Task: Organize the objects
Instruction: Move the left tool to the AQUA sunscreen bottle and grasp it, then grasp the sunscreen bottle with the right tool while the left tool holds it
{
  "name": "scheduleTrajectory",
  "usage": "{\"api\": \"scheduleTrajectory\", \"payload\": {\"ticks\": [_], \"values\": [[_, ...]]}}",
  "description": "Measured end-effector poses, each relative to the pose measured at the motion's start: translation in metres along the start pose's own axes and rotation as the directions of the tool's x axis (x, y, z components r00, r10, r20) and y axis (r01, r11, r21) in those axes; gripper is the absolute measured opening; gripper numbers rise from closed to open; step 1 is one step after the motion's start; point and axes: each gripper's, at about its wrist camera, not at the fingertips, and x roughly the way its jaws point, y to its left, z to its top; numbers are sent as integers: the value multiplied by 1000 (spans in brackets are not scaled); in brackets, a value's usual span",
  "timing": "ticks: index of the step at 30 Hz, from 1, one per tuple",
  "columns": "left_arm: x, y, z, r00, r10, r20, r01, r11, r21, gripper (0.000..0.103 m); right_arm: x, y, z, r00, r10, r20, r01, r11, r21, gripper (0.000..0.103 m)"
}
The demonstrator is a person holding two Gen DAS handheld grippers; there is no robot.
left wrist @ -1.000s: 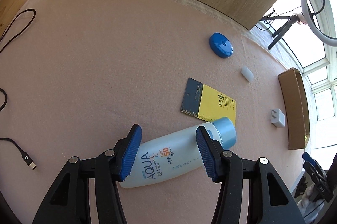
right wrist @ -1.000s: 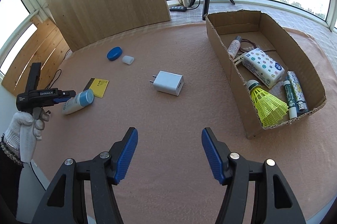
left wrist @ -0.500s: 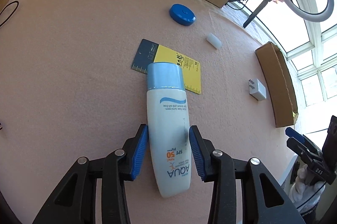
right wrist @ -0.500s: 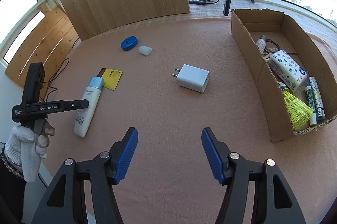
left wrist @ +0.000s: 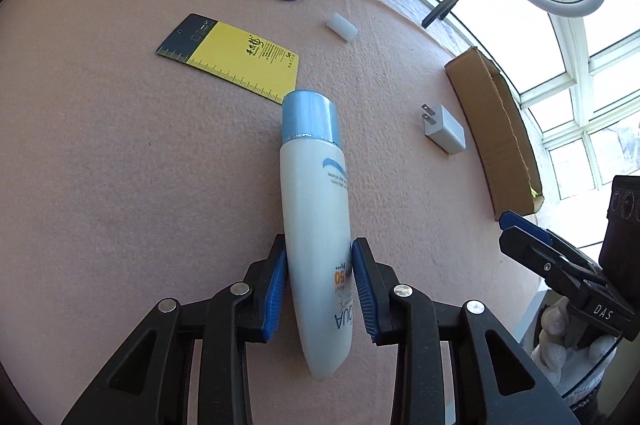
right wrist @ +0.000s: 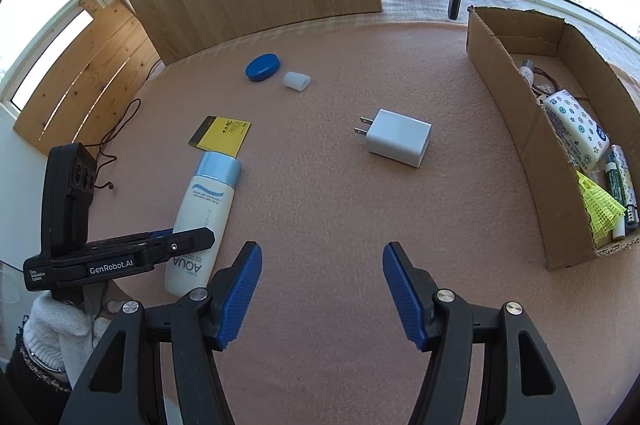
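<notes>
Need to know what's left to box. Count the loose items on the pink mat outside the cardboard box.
5: sunscreen bottle between the left gripper pads, yellow card at its cap, blue lid, white cap beside it, charger mid-mat.

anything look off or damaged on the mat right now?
Nothing spilled or broken. The cardboard box has a ragged, torn top rim, and a few items are loose on the mat outside it: charger, blue lid, white cap, yellow card. The sunscreen bottle lies flat between the left gripper jaws, which have just been closing.

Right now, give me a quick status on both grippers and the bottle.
Left gripper closing on sunscreen bottle, pads touching. Right gripper open, empty. Bottle lying on mat; nothing in the way.
</notes>
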Motion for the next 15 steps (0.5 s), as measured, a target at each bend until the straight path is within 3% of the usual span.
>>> {"api": "scheduleTrajectory", "payload": {"ticks": [4,7,11,15], "values": [[2,-16,-9,1000,12,0,-12,999,39,37,5,5,1,1000,18,-11,-18,1000,-3,59],[-4,-24,-12,997,70,13,-71,994,84,55,9,9,3,999,44,-19,-44,999,3,59],[-10,-32,-11,992,127,20,-129,978,164,56,20,15,6,997,62,-37,-61,998,27,59],[-13,-34,-11,992,127,15,-127,975,183,56,37,23,10,991,114,-74,-110,992,58,59]]}}
